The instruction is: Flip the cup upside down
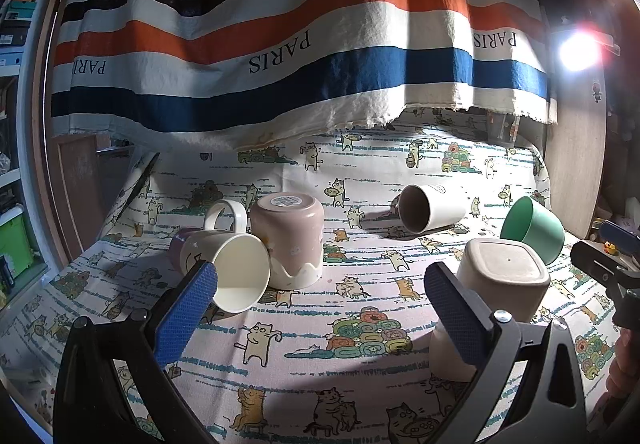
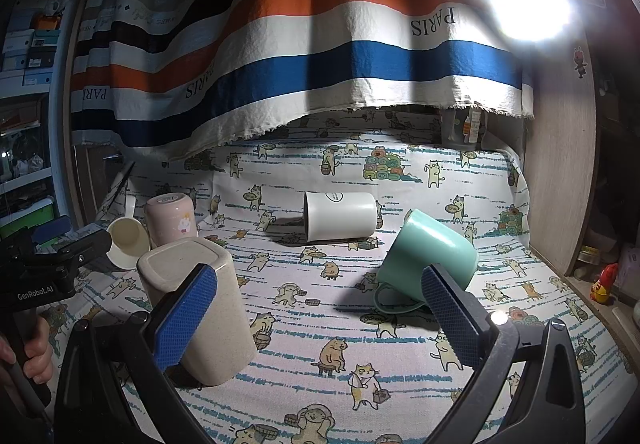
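Both claws, left claw [image 1: 320,308] and right claw [image 2: 320,308], wide apart, empty (beige cup [image 2: 196,308] upside down).

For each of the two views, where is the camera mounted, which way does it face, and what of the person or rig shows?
Left wrist: on the left gripper, facing the cream mug and pink cup; the right gripper's tip shows at right.
Right wrist: on the right gripper, facing the green mug; the person's hand shows at left.
Shared: the beige cup, the white cup and the cat-print cloth.
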`<state>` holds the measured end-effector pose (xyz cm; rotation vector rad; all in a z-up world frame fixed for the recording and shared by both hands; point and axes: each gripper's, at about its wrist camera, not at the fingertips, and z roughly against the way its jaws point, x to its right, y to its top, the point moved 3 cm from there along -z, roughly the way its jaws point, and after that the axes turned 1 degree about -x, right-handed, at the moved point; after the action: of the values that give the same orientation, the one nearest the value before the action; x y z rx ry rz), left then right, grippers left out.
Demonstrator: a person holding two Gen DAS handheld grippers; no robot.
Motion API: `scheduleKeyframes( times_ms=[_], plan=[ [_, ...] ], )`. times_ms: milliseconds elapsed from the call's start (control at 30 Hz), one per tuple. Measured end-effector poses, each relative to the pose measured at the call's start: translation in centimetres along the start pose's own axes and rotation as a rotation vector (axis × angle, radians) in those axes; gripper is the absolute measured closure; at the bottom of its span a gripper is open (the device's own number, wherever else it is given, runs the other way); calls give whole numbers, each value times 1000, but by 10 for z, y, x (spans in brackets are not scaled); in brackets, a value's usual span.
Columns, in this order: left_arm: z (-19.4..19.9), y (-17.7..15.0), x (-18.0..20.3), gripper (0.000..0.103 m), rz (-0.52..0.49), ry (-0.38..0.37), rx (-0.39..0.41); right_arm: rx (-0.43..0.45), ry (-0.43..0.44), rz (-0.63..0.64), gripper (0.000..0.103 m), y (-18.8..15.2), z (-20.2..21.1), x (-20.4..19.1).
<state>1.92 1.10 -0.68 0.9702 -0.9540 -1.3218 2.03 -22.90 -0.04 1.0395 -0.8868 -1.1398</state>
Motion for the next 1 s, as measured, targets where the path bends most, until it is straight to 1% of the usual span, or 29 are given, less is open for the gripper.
scheduleKeyframes(
  times_ms=[1000],
  plan=[
    [0, 0, -2, 0, 4, 1, -2, 0, -13, -2, 0, -1, 0, 3]
  ],
)
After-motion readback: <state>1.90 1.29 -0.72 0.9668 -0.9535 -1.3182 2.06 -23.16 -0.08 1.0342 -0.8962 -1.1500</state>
